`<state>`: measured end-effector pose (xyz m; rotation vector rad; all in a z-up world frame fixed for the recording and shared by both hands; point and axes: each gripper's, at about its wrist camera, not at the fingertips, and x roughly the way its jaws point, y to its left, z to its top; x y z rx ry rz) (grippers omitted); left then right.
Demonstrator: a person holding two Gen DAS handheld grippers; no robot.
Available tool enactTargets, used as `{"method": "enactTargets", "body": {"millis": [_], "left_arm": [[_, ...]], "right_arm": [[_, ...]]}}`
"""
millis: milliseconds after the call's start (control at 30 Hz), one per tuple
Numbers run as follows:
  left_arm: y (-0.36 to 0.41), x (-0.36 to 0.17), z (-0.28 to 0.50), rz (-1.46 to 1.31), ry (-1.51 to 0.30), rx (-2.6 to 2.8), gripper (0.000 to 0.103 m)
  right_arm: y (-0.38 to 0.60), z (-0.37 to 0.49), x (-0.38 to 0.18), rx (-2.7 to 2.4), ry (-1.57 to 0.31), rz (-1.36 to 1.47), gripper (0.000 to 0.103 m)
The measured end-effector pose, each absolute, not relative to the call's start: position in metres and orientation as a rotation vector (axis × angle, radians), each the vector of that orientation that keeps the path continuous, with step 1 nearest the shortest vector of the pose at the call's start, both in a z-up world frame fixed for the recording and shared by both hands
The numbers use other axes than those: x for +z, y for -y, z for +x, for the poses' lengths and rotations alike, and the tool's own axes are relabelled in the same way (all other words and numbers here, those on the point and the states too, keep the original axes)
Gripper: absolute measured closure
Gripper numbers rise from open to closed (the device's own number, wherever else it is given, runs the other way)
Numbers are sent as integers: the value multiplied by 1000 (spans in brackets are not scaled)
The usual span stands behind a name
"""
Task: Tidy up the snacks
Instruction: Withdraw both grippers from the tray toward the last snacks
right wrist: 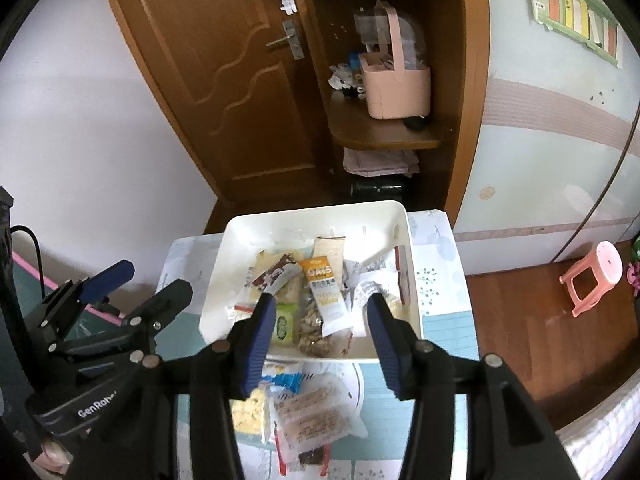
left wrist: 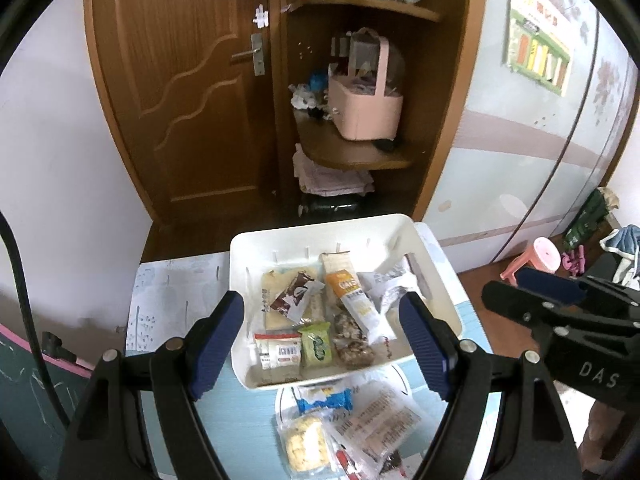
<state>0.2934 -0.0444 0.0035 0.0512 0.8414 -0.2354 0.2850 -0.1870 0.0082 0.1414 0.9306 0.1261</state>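
Observation:
A white bin [left wrist: 256,248] [right wrist: 240,240] sits on a small table and holds several snack packets, among them an orange oat bar [left wrist: 354,296] [right wrist: 326,286] and a green packet [left wrist: 316,344]. More packets lie on a white plate [left wrist: 400,384] in front of the bin: a blue-white one [left wrist: 324,398], a yellow cracker pack [left wrist: 306,442] and a clear pack [right wrist: 312,412]. My left gripper [left wrist: 322,340] is open and empty above the bin's near edge. My right gripper [right wrist: 322,336] is open and empty, also above the near edge; it shows in the left wrist view [left wrist: 532,288].
The table has a blue-and-white cloth [left wrist: 172,292]. Behind it are a brown door [left wrist: 188,92] and a corner shelf with a pink basket [left wrist: 366,108]. A pink stool [right wrist: 596,276] stands on the wood floor at right. A black cable [left wrist: 20,280] hangs at left.

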Motion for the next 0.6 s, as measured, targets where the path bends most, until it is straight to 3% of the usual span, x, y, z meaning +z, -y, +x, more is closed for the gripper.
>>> {"method": "enactTargets", "body": {"millis": [333, 600], "left_arm": [[23, 17, 231, -4, -771, -250, 23], [-4, -18, 200, 15, -774, -215, 20]], "right_arm": [[179, 223, 20, 186, -867, 115, 47], [174, 193, -8, 182, -896, 85, 41]]}}
